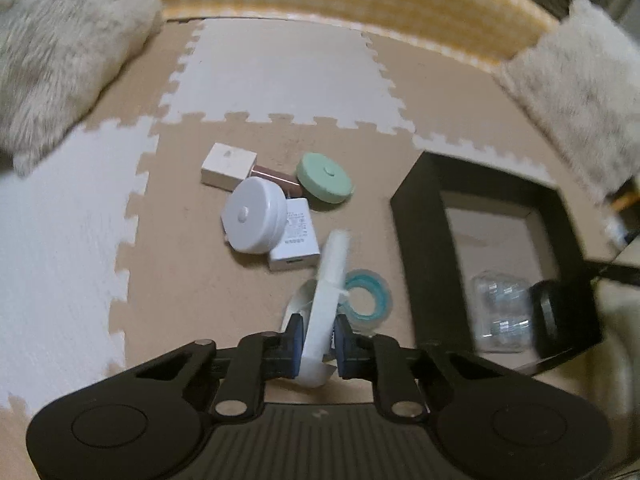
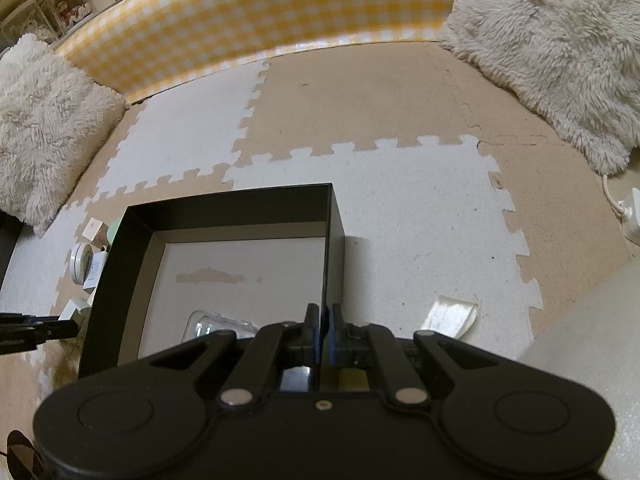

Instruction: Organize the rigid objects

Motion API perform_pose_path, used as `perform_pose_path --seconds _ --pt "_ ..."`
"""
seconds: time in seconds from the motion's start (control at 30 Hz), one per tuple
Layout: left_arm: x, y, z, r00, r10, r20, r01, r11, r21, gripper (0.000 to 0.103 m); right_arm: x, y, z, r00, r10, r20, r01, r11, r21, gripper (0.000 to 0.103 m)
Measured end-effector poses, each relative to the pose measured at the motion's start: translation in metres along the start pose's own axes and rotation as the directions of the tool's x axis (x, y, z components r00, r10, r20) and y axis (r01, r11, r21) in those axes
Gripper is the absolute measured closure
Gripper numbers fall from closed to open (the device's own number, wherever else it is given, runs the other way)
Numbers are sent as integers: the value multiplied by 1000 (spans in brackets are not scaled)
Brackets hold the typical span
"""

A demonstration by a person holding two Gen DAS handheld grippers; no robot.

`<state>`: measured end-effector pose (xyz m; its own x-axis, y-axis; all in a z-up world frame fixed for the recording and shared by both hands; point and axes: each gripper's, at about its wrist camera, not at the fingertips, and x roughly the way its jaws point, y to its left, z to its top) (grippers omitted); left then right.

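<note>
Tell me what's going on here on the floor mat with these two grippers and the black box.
A person is sorting small items into a black box on a foam floor mat. The left gripper is shut on a flat white piece, next to a roll of blue tape. The right gripper is shut on the box's wall. A clear plastic pack already lies inside. A white puck, green puck, charger and small white box are outside it.
</note>
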<state>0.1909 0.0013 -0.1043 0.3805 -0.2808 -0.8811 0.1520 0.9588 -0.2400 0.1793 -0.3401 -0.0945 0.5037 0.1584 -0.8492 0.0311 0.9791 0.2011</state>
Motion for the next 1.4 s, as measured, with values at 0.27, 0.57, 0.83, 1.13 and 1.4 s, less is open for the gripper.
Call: perform_pose_path --seconds 0.27,0.57,0.83,1.13,1.4 --pt "-10 22 -11 991 136 -11 -137 990 -39 74 1 1 -1 1000 -4 -2 4 1000 -5 98" --pt "-5 20 -7 954 291 66 -297 947 125 44 1 1 -2 1000 -3 -3 3 1000 -5 98" --pt "22 -12 -17 964 249 99 -264 828 494 27 1 1 -2 1000 -2 -3 2 1000 -5 97" --pt "31 0 -6 970 200 139 -243 815 525 16 1 1 -2 1000 -2 -2 2 1000 -5 97" --pt "37 16 0 992 114 47 -123 889 441 18 1 1 -2 1000 -2 -2 2 1000 -4 97"
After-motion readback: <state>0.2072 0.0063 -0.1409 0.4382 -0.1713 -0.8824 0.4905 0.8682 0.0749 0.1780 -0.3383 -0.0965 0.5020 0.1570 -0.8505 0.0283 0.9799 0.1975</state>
